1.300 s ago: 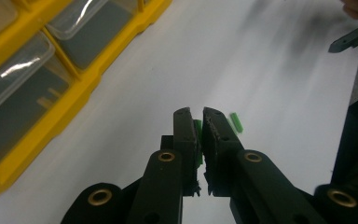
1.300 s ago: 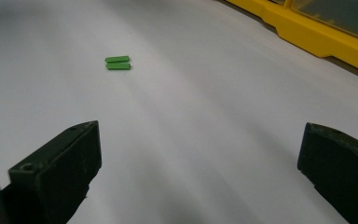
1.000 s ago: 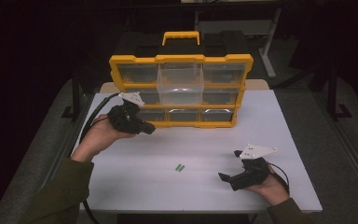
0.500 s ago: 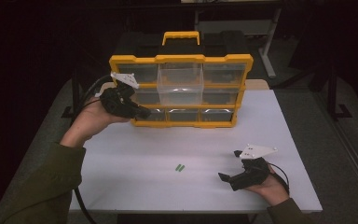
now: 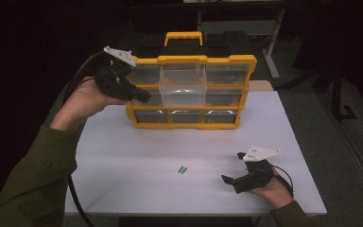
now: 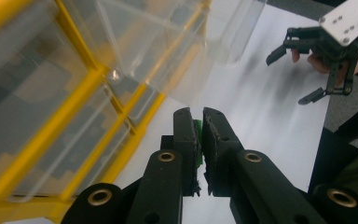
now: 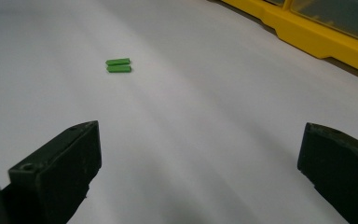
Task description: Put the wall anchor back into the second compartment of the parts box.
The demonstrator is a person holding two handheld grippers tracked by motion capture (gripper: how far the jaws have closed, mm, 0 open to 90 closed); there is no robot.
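1. High view: left claw (image 5: pixel 139 96) is raised at the left end of the yellow organiser box (image 5: pixel 191 92), which stands upright at the far side of the white surface (image 5: pixel 137 146). One box, with clear drawers in three rows of three, the top middle drawer (image 5: pixel 183 79) pulled out toward the person. Two small green pieces (image 5: pixel 183 170) lie side by side near the middle of the surface; right claw (image 5: pixel 230 180) rests to their right, well apart from them

2. Left gripper view: left claw (image 6: pixel 200 135) is pressed together on one green piece (image 6: pixel 197 140), a thin sliver showing between the pads. It looks light, stiff and smooth, so it could slip or twist; pinching across its flat faces near the middle, as here, seems safest. That makes three green pieces in all

3. Right gripper view: right claw (image 7: pixel 200 172) is spread wide with nothing between the jaws; the two green pieces (image 7: pixel 118 65) lie touching, farther off to the left, the box's yellow base (image 7: pixel 317 42) at far right
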